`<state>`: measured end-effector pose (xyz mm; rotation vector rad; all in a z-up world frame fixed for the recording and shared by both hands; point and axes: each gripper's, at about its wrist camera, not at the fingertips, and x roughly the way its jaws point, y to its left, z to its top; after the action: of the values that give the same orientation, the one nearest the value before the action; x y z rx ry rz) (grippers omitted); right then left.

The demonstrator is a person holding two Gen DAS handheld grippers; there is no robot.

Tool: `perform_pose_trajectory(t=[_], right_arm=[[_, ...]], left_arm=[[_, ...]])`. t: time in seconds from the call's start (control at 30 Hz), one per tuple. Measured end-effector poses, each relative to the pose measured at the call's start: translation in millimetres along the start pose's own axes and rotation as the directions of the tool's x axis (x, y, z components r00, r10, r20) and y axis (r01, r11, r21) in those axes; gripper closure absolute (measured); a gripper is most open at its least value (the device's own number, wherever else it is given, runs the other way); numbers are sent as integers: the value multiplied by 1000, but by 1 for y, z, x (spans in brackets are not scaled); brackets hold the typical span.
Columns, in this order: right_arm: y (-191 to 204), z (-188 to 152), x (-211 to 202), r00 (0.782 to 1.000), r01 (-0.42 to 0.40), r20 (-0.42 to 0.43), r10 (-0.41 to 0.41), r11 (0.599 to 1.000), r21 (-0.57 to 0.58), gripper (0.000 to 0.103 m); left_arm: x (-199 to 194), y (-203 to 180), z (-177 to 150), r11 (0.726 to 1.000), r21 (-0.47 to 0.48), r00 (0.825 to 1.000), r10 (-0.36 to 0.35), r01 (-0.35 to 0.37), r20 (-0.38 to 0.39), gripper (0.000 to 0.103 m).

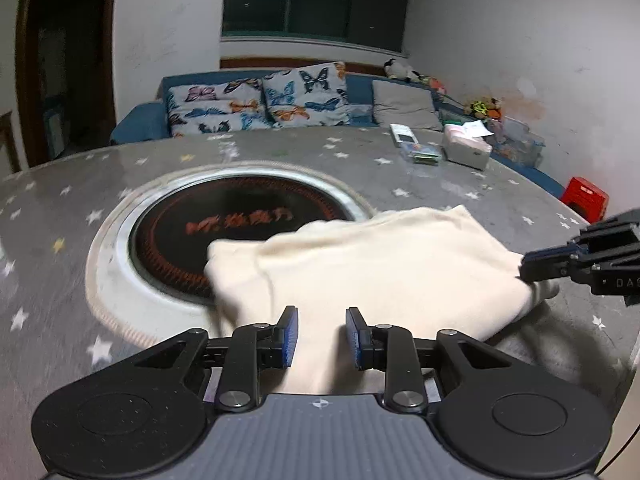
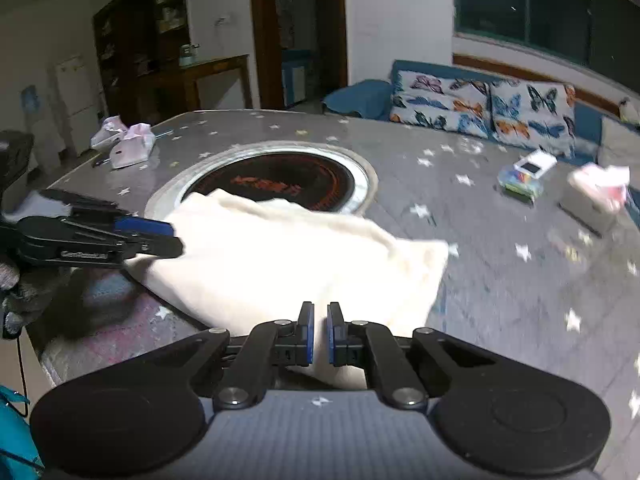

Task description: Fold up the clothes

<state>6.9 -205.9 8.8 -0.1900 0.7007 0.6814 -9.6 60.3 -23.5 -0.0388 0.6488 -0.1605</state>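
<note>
A cream cloth [image 1: 380, 264] [image 2: 288, 256], folded over, is held up across the near part of the grey star-print table [image 1: 280, 148]. Its far edge overlaps the round black hob [image 1: 240, 224] [image 2: 280, 180] set in the table. My left gripper [image 1: 322, 316] holds a thick bunch of the cloth between its blue pads. In the right wrist view it [image 2: 176, 240] clamps the cloth's left corner, with a gloved hand [image 2: 16, 280] behind it. My right gripper [image 2: 320, 312] is shut on a thin fold of the cloth, and in the left wrist view it [image 1: 522, 270] pinches the right corner.
A tissue box [image 1: 466, 148] [image 2: 596, 196], a white remote [image 1: 404, 134] and a small packet lie at the table's far right. Pink tissue packs [image 2: 128, 146] sit at the far left corner. A blue sofa with butterfly cushions [image 1: 256, 100] stands behind, and a red stool [image 1: 584, 196] beside the table.
</note>
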Motion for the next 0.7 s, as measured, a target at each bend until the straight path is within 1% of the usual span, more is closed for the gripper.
perform_pose_trajectory(t=[0.07,0.17,0.3,0.4,0.5,0.57,0.67,0.7], right_arm=[[-4,-7,9,1000,15,-28,-15,1000,8,98],[-10,-14,12,1000,6,-15,-5,1000,28,99],[-8,-9,8,1000,8,-20,-7,1000,11,99],[-7,-3,6,1000,7,0,-7,1000,9,98],[-9,0,11,1000,8,6,-8,1000,16,96],[-12,-1,18,1000,5,-10,-5,1000,26,96],[-15,-4,24,1000,-2,-30,3,999,35,96],[-14,-2,23,1000,-2,-28,3,1000,30,96]], left_arm=[[0,3,-4,1000,-7,1000,7,-7,3,75],[-1,6,-6,1000,-16,1000,12,-12,6,75],[-6,8,-1,999,-31,1000,7,-6,12,75],[-3,8,6,1000,-29,1000,13,-12,27,75],[8,12,10,998,-57,1000,26,-25,10,75],[15,16,9,997,-67,999,39,-39,-7,75],[17,21,9,996,-83,999,34,-35,-19,74],[17,21,10,996,-83,999,34,-36,-19,72]])
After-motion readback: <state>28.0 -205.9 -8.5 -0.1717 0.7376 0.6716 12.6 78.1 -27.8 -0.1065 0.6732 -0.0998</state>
